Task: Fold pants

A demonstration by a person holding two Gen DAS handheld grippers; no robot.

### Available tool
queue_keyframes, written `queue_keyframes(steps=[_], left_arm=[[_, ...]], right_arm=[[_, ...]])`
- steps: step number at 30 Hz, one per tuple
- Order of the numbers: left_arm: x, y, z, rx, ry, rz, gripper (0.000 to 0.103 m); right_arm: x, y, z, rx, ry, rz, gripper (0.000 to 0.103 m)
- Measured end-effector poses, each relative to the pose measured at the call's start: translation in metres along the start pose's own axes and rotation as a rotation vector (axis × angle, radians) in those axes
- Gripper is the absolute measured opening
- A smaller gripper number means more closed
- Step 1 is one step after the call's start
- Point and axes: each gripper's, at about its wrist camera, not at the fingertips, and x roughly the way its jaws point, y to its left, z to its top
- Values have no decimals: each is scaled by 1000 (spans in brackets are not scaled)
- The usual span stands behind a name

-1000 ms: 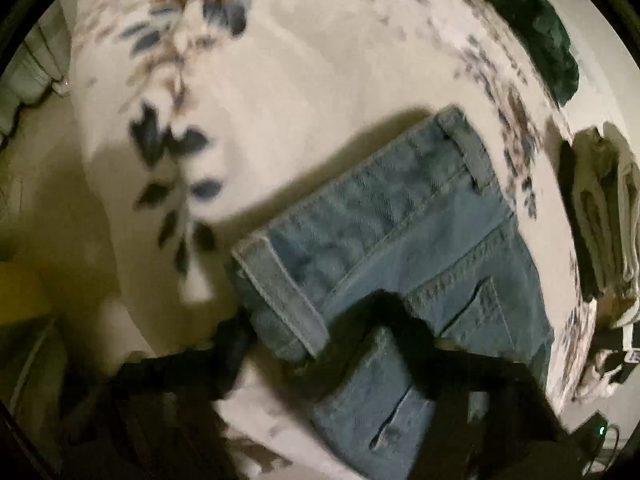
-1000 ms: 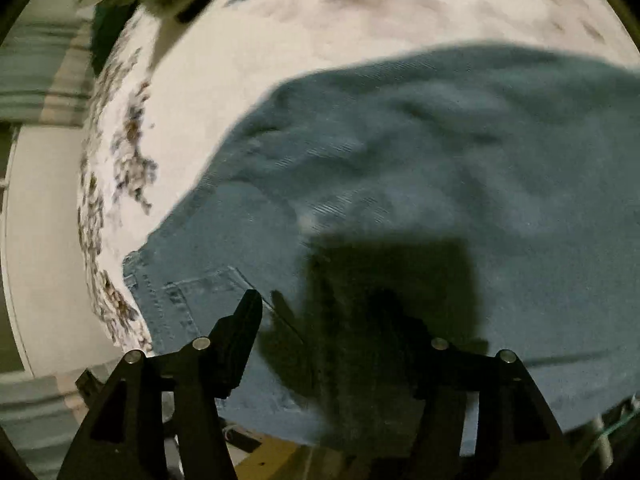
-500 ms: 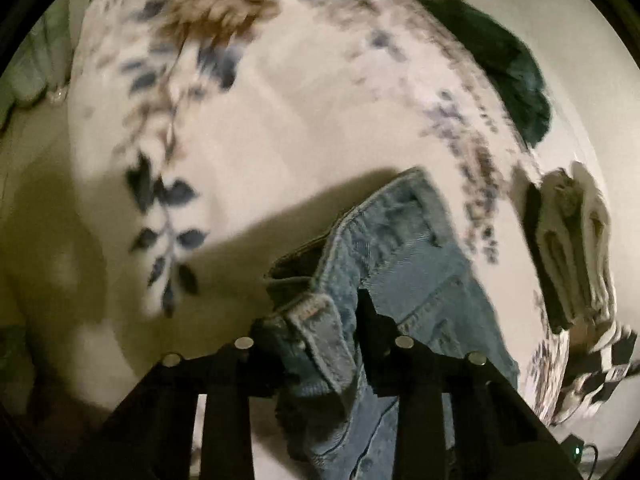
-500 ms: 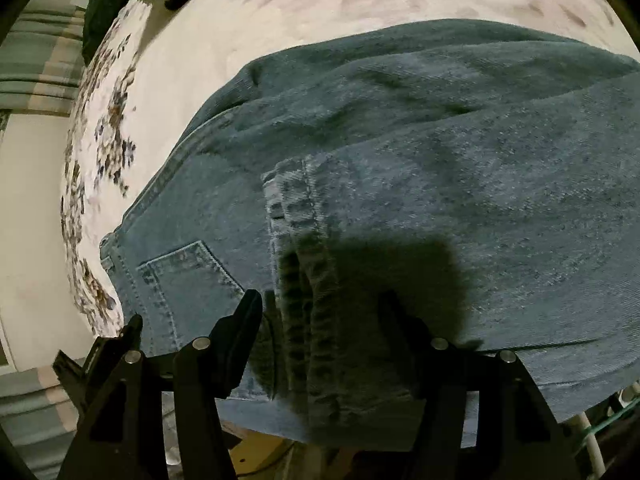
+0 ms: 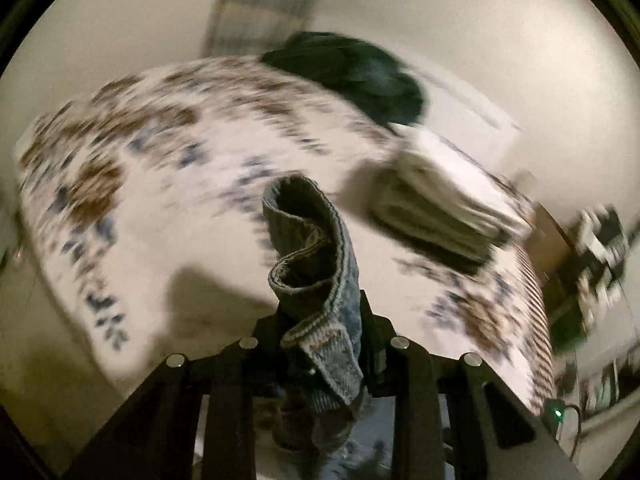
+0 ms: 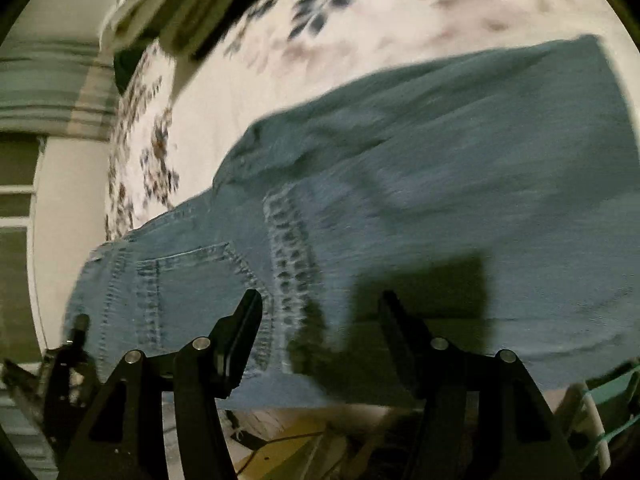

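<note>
Blue denim pants (image 6: 420, 200) lie folded on a white floral bedspread (image 6: 360, 32), back pocket toward the left. My left gripper (image 5: 320, 320) is shut on a bunched hem or waistband edge of the pants (image 5: 316, 264) and holds it lifted above the bed. My right gripper (image 6: 320, 308) is open and empty, its fingers (image 6: 244, 320) spread just above the near edge of the pants, next to the pocket seam.
A folded pale garment stack (image 5: 444, 204) and a dark green garment (image 5: 360, 72) lie at the far side of the bed (image 5: 160, 200). The pale stack also shows in the right wrist view (image 6: 160, 8). The bed edge and cluttered floor (image 6: 320, 440) are below the right gripper.
My left gripper closed on the denim edge and lifted it, swinging up and toward the far side. My right gripper let go of the hem it held and now stands open.
</note>
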Motion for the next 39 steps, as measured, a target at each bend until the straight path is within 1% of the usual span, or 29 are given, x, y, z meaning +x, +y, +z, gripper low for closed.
queue_keyframes(steps=[1,2,5,8,9,12,14,15,16,18,19,20,21,22,23,24,26,27,28,29,30,31,33,35,38,39], left_arm=[[-4,-28,-5,50,0,-34,24],[-5,-43,-9,80,4,-54,24],[-5,-106,-34,178,32,-133,24],[8,-165,-68,256,79,-207,24],[16,-189,-86,297,109,-230,24],[39,-231,-128,375,175,-259,24],[56,-258,-163,461,214,-271,24],[61,-267,-176,493,224,-270,24],[70,-277,-194,542,247,-265,24],[85,-289,-219,601,303,-239,26],[93,-292,-230,633,340,-224,27],[96,-295,-235,654,365,-214,30],[94,-297,-241,667,384,-214,36],[90,-299,-239,660,406,-244,38],[88,-300,-237,656,420,-258,49],[84,-303,-234,659,455,-272,66],[74,-308,-234,658,487,-309,74],[69,-305,-228,638,491,-330,74],[65,-300,-217,603,493,-336,75],[63,-291,-203,556,501,-332,75],[63,-283,-193,519,502,-326,75],[63,-269,-177,464,500,-309,76],[70,-234,-148,368,487,-249,76],[83,-204,-129,313,482,-192,76],[111,-154,-108,255,483,-74,76],[120,-139,-103,230,487,-50,76]], right_arm=[[-15,-12,1,18,-16,-1,63],[-29,-25,1,37,-33,-4,63],[-69,-68,5,106,-81,-20,63],[-107,-121,7,199,-123,-37,63],[-121,-139,6,227,-138,-41,63],[-151,-178,3,265,-182,-78,63],[-170,-204,0,279,-207,-110,63],[-177,-216,-1,286,-215,-124,63],[-186,-231,-4,300,-222,-136,63],[-198,-255,-8,323,-231,-155,63],[-199,-262,-10,329,-228,-165,63],[-201,-267,-11,334,-225,-172,63],[-204,-273,-12,340,-223,-176,63],[-206,-278,-12,340,-218,-179,63],[-205,-278,-9,336,-211,-183,63],[-208,-282,-6,327,-207,-188,64],[-208,-280,4,312,-216,-192,72],[-209,-279,10,304,-223,-188,74],[-211,-277,18,293,-228,-176,78],[-211,-276,25,285,-232,-159,84],[-211,-274,35,274,-235,-127,87],[-208,-270,43,266,-235,-101,93],[-196,-257,66,220,-212,-26,98],[-178,-245,87,168,-180,27,100],[-139,-231,116,95,-113,60,100],[-128,-229,121,87,-87,74,100]])
